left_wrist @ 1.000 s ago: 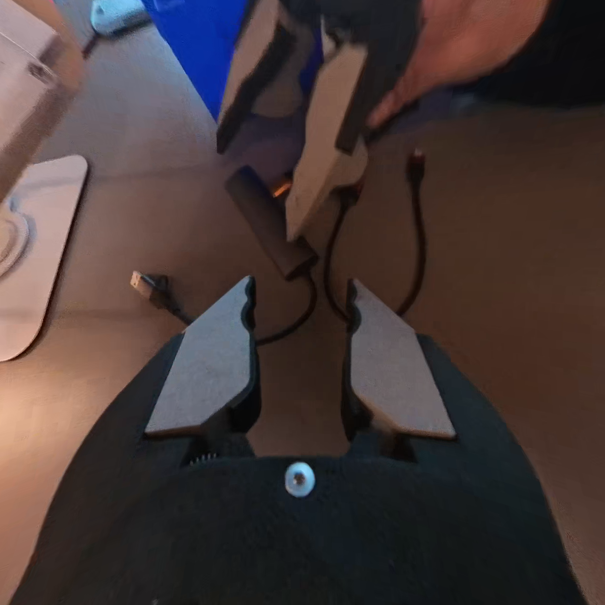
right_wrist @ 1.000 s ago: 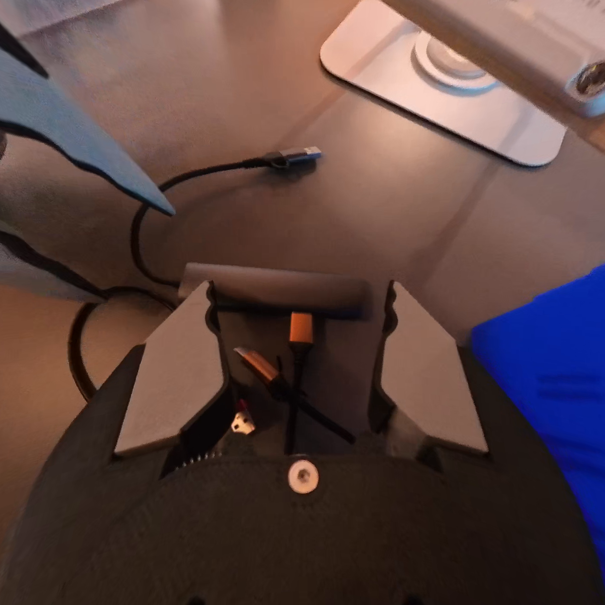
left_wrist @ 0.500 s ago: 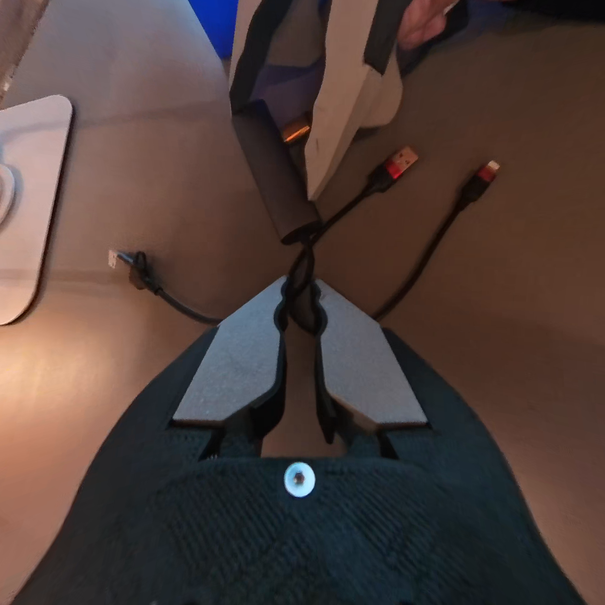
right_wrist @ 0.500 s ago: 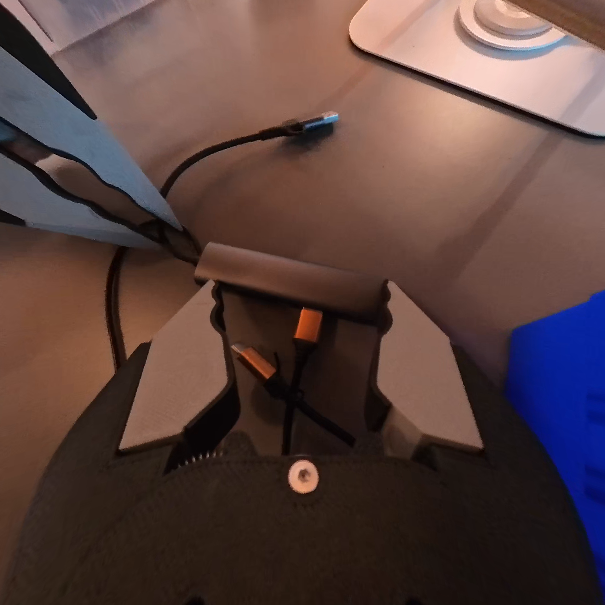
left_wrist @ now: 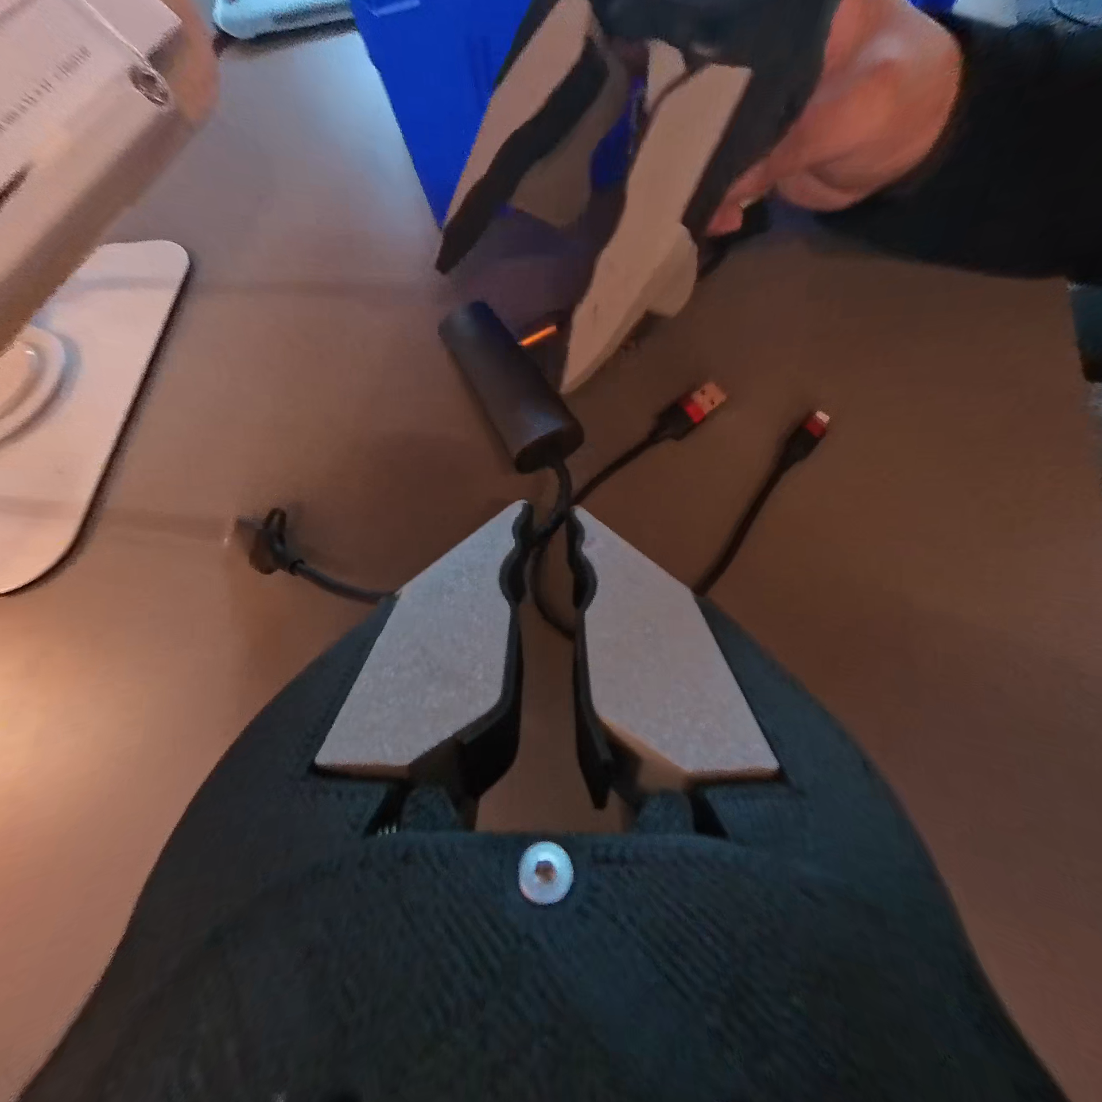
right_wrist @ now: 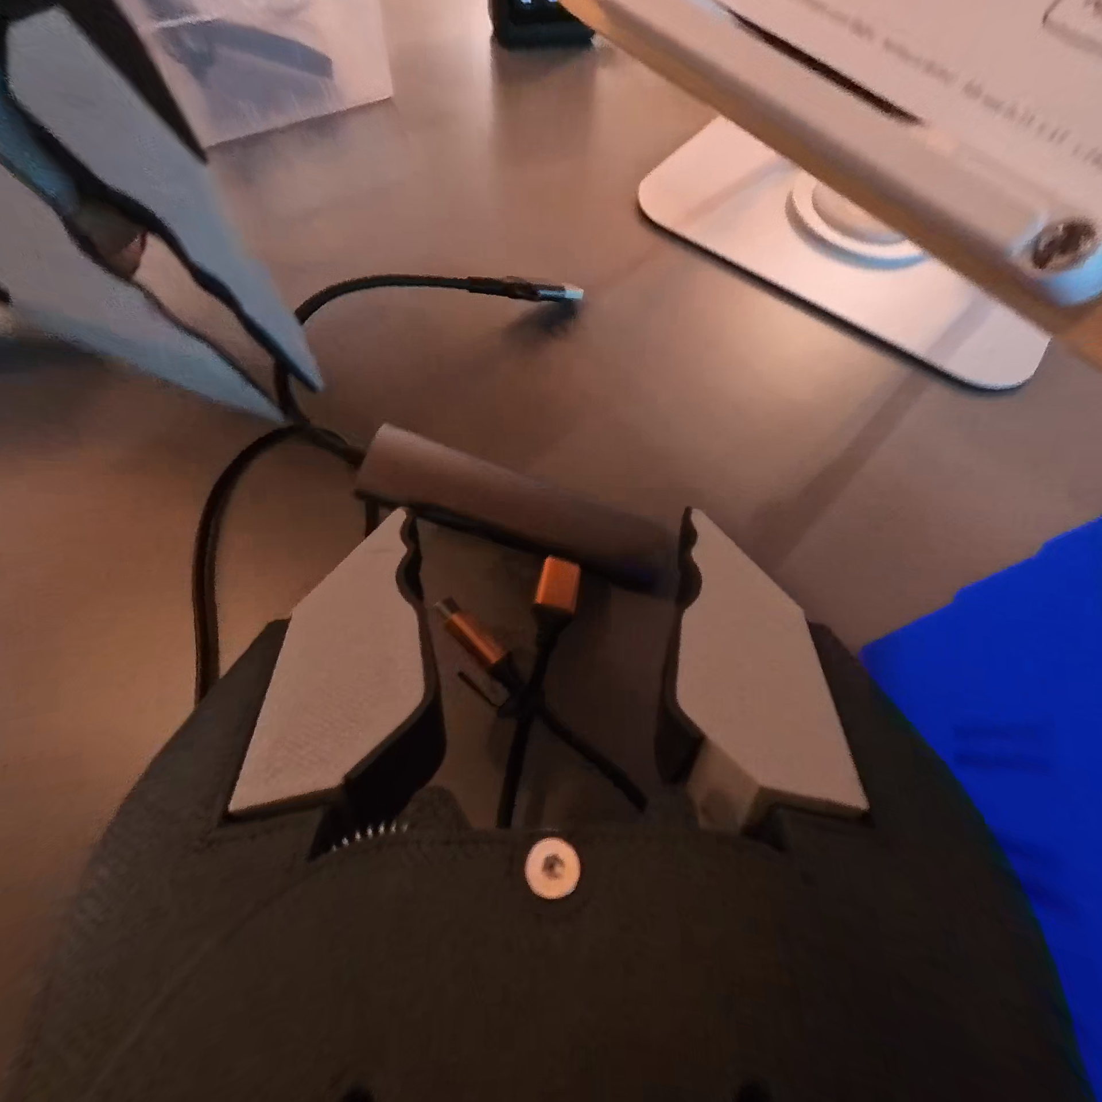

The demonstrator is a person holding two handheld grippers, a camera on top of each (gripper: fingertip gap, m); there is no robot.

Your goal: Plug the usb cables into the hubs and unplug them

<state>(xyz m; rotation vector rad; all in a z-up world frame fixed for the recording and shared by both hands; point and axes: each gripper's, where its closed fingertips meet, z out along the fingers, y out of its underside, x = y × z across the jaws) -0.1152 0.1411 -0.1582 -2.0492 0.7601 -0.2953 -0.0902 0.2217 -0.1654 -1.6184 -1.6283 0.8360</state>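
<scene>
Now the left gripper (left_wrist: pixel 547 525) pinches the thin black lead (left_wrist: pixel 560 489) just behind the dark grey bar-shaped hub (left_wrist: pixel 507 381). Beside that hub, the right gripper (right_wrist: pixel 545 525) stands wide open around an orange-shelled plug (right_wrist: pixel 557 581) seated in it.

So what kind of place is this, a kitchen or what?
Probably an office desk, not a kitchen. A monitor stand sits on the brown desk, with a USB hub and loose cables nearby.
</scene>
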